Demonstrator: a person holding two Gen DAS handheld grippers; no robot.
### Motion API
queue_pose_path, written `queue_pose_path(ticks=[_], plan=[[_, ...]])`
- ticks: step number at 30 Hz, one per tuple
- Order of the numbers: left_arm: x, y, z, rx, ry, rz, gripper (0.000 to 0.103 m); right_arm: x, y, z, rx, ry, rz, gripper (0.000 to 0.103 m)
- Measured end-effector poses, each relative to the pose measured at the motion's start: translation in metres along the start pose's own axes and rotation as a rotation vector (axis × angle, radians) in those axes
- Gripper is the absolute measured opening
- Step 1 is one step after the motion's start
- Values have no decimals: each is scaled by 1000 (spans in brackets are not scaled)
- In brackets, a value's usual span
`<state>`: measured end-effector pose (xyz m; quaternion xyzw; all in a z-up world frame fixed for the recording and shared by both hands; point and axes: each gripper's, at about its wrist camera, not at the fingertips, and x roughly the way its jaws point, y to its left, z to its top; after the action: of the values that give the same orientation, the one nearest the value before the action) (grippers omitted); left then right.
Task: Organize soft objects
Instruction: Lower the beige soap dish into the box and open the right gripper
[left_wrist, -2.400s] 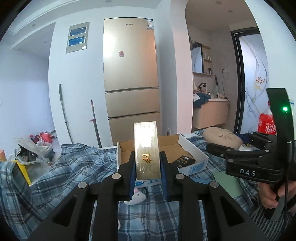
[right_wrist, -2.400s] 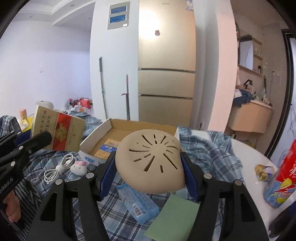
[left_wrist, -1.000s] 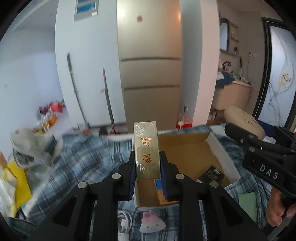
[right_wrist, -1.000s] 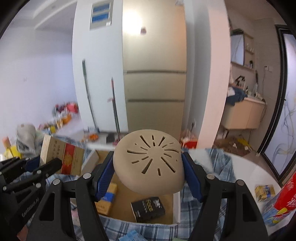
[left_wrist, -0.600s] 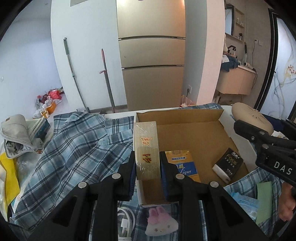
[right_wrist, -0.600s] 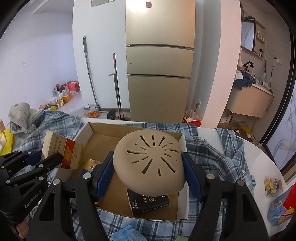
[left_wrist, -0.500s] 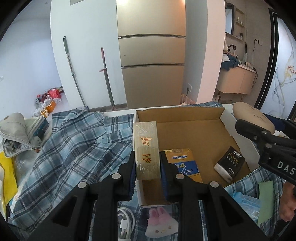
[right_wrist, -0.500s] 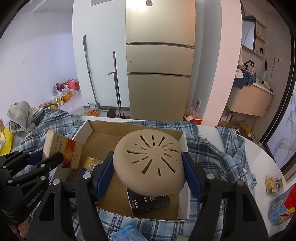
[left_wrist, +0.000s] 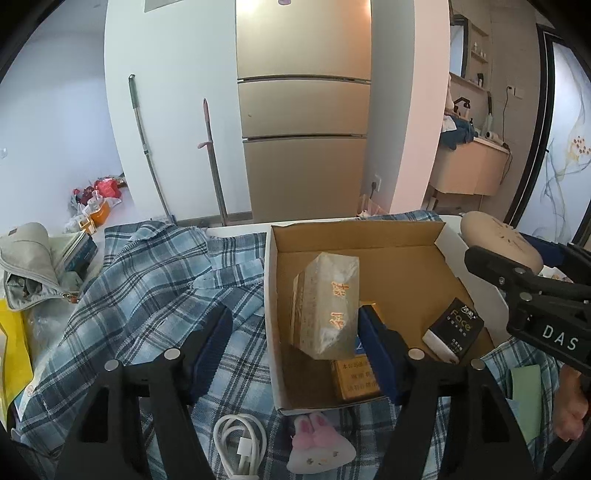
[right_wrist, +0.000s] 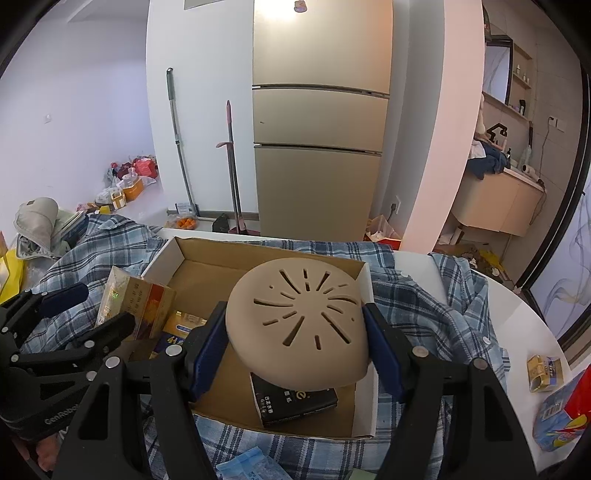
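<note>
My left gripper (left_wrist: 295, 338) is open; its jaws stand wide apart. A gold cellophane-wrapped carton (left_wrist: 325, 302) tilts loose in the open cardboard box (left_wrist: 354, 236), leaning by the right finger; it also shows in the right wrist view (right_wrist: 135, 306). My right gripper (right_wrist: 295, 345) is shut on a beige slotted dome pad (right_wrist: 299, 325), held over the box (right_wrist: 266, 254). The pad also shows in the left wrist view (left_wrist: 498, 240). A yellow pack (left_wrist: 354, 376) and a black pack (left_wrist: 456, 328) lie in the box.
A blue plaid shirt (left_wrist: 147, 280) covers the table around the box. A white cable (left_wrist: 240, 446) and a pink bunny toy (left_wrist: 317, 446) lie in front of the box. A green card (left_wrist: 524, 391) and blue packet (right_wrist: 251, 465) lie near the front. A grey pouch (left_wrist: 29, 266) sits far left.
My left gripper has opened and let go of the gold carton, which now leans tilted inside the box. My right gripper still holds the beige pad over the box.
</note>
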<state>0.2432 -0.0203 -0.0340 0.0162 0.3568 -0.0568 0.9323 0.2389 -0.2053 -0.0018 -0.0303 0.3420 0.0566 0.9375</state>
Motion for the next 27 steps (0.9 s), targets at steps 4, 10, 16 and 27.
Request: queue_pose_path(ticks=[4,10,16,27], plan=[[-2,1,1,-1,-9,-3,71,0,-2,0,5,2,1,69],[-11,3,4,-17,-37,-4,71,-1,-2,1,7,-2,4,69],[-14,8,5,-55,-43,-39,71,-1,1,0,2,3,12,69],[-30,9,8,-65,-114,-78,71,3,-2,-2,11,2,33,69]])
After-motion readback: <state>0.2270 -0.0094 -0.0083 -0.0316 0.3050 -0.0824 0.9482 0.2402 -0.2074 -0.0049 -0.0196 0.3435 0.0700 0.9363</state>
